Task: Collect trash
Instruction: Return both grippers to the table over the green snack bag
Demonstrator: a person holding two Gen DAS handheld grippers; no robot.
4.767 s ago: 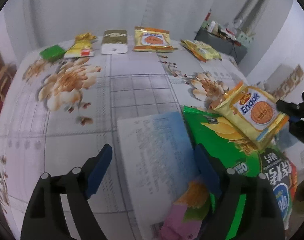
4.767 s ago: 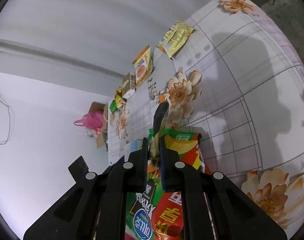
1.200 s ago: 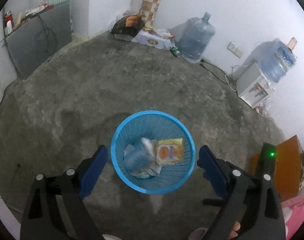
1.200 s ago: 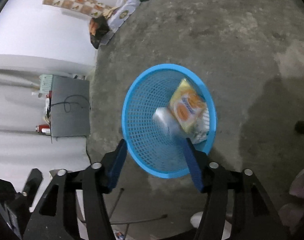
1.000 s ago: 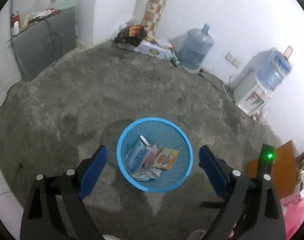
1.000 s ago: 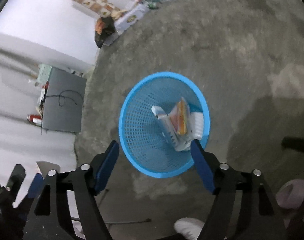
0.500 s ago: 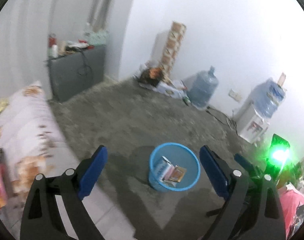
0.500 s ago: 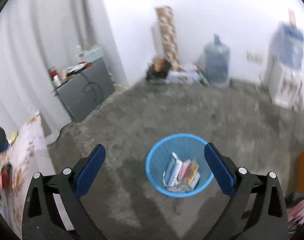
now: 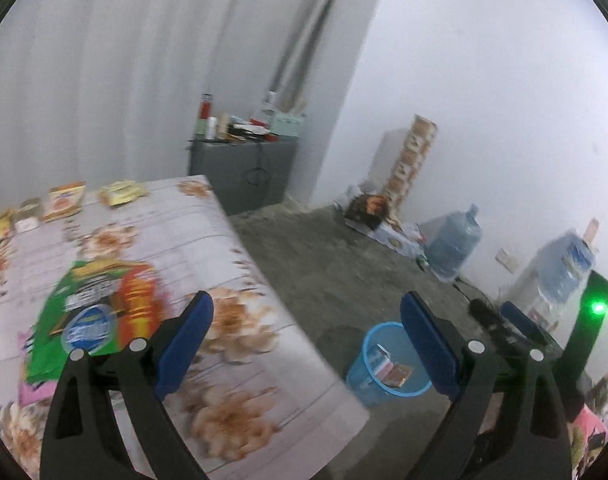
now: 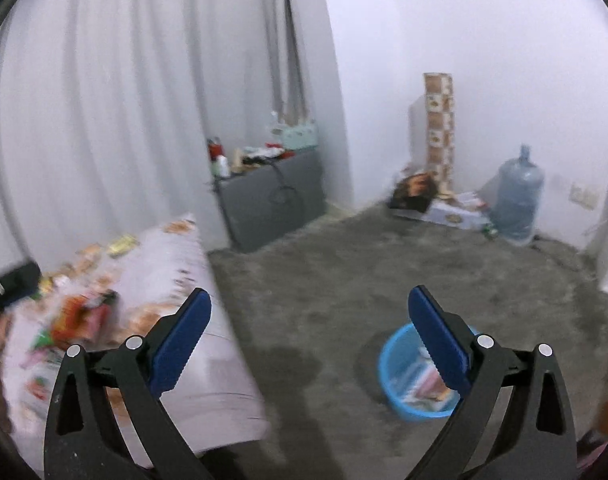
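- Both grippers, left gripper [image 9: 305,340] and right gripper [image 10: 309,338], stand with jaws spread wide, nothing between them.
- Remaining wrappers [image 9: 92,316] lie on the table [image 9: 240,384], left of the jaws; blue bin [image 9: 387,364] sits on the floor, lower right.
- Risk: motion blur suggests a fast swing; jaws could clip the table edge or skid a slick packet away.

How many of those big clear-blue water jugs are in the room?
2: one blue water jug stands on the floor by the far wall; another water jug sits atop a white dispenser, right. Others may be hidden.
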